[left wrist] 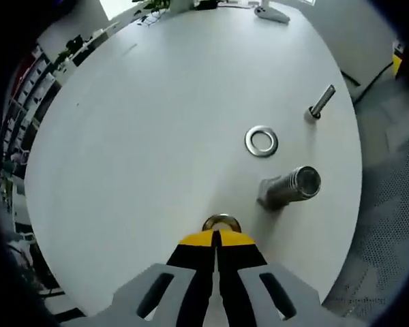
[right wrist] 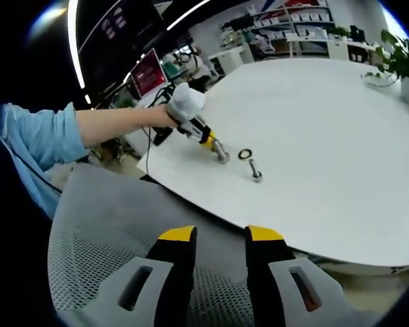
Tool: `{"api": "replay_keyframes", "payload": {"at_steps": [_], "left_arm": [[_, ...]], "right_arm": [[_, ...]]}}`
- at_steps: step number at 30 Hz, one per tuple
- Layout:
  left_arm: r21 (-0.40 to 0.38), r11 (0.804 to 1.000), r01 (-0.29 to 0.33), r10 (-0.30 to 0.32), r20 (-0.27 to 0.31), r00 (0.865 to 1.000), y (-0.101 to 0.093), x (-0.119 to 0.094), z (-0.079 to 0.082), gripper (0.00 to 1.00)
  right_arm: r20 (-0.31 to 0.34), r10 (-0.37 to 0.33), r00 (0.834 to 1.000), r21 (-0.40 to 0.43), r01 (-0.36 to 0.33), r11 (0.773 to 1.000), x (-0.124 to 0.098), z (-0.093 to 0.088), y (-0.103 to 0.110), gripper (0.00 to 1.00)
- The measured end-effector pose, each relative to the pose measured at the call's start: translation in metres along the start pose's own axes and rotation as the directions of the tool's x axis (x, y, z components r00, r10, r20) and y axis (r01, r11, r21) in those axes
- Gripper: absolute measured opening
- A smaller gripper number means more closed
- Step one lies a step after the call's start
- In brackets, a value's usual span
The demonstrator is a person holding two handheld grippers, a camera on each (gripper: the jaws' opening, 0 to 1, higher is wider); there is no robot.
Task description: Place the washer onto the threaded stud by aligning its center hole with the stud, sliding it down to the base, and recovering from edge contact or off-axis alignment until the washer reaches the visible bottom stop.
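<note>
**Left gripper pinches a washer at the tabletop; the stud waits to the right**

In the left gripper view, the left gripper (left wrist: 217,240) has its yellow-tipped jaws pressed together at the lower centre of the frame, and a metal ring, the washer (left wrist: 221,222), sticks out just beyond the tips. I judge that the jaws are clenched on its near edge, so that the centre hole stays free for the stud. It sits low against the white tabletop (left wrist: 157,122).

To the right of centre a second washer (left wrist: 261,141) lies flat on the tabletop. In the upper right the slim threaded stud (left wrist: 322,101) stands on its base; it looks tilted, probably because of the fisheye lens. Between them, lower right, a thick metal cylinder (left wrist: 291,186) stands apart from both. I cannot tell what it is for.

In the right gripper view, the right gripper (right wrist: 220,240) is released, its jaws apart and empty, at the bottom of the frame over a grey mesh chair (right wrist: 95,231). It appears to be held back, off the table edge, so the left hand works freely. The washer is not yet on the stud.
</note>
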State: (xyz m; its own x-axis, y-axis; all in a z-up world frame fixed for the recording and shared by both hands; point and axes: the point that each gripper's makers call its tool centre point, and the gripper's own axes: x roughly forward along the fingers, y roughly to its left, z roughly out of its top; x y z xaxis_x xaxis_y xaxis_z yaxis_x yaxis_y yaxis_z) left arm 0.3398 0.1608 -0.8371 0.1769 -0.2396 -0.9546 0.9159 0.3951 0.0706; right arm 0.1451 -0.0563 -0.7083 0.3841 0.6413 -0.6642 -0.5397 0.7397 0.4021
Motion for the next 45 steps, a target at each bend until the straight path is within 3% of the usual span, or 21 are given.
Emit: {"api": "replay_keyframes", "payload": {"at_steps": [3, 6, 8, 11, 19, 22, 24, 45], "left_arm": [[0.080, 0.996, 0.032, -0.031, -0.003, 1.000, -0.001, -0.005, -0.002, 0.02], [0.094, 0.993, 0.069, -0.070, 0.008, 0.998, -0.009, -0.003, -0.001, 0.19], [0.105, 0.990, 0.090, -0.090, 0.001, 0.996, -0.014, -0.002, 0.000, 0.25], [0.128, 0.989, 0.071, -0.072, 0.000, 0.997, -0.014, 0.004, 0.005, 0.31], [0.095, 0.990, 0.102, -0.099, -0.037, 0.994, -0.011, 0.003, 0.006, 0.28], [0.146, 0.982, 0.116, -0.109, -0.055, 0.992, -0.011, 0.002, 0.005, 0.27], [0.129, 0.987, 0.100, -0.093, -0.059, 0.994, -0.008, 0.003, 0.007, 0.21], [0.066, 0.996, 0.056, -0.056, 0.009, 0.998, -0.006, 0.004, 0.011, 0.19]], "right_arm": [[0.008, 0.003, 1.000, -0.001, -0.003, 1.000, 0.000, 0.001, 0.001, 0.31], [0.000, -0.002, 1.000, -0.007, 0.002, 1.000, 0.000, 0.001, 0.000, 0.31], [-0.002, -0.002, 1.000, -0.008, 0.002, 1.000, 0.001, 0.000, 0.000, 0.31], [-0.001, -0.003, 1.000, -0.005, 0.003, 1.000, 0.001, 0.000, 0.000, 0.31], [0.004, -0.004, 1.000, 0.002, 0.004, 1.000, 0.000, 0.001, -0.001, 0.31], [0.008, -0.005, 1.000, 0.005, 0.005, 1.000, 0.000, 0.001, -0.001, 0.31], [0.008, -0.005, 1.000, 0.004, 0.005, 1.000, 0.000, 0.001, -0.001, 0.31], [0.002, -0.007, 1.000, 0.011, 0.007, 1.000, 0.001, 0.000, -0.001, 0.31]]}}
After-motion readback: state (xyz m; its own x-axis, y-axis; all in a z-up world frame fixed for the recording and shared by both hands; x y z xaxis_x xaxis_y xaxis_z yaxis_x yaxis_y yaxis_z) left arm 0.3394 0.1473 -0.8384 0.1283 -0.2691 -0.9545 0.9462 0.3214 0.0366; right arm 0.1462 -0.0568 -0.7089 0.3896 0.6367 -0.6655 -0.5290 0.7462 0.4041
